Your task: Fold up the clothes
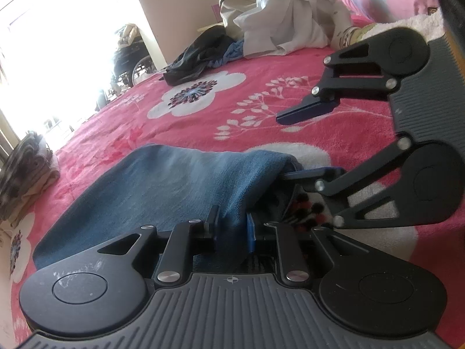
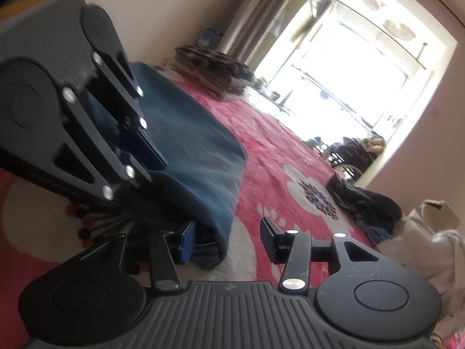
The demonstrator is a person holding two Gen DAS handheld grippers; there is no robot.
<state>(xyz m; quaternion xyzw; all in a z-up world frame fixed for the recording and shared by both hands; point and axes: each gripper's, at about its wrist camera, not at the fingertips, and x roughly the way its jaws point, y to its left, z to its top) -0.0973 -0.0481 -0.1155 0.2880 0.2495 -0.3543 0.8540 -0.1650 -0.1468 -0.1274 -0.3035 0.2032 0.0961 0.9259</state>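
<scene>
Two grippers work one blue garment lying on the red floral blanket: the left gripper has its fingers clamped on the fabric's near edge, while the right gripper has its fingers apart, one tucked under the fold beside it.

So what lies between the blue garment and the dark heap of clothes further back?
Only bare red floral blanket; the left wrist view shows nothing between the blue garment and the dark clothes heap.
</scene>
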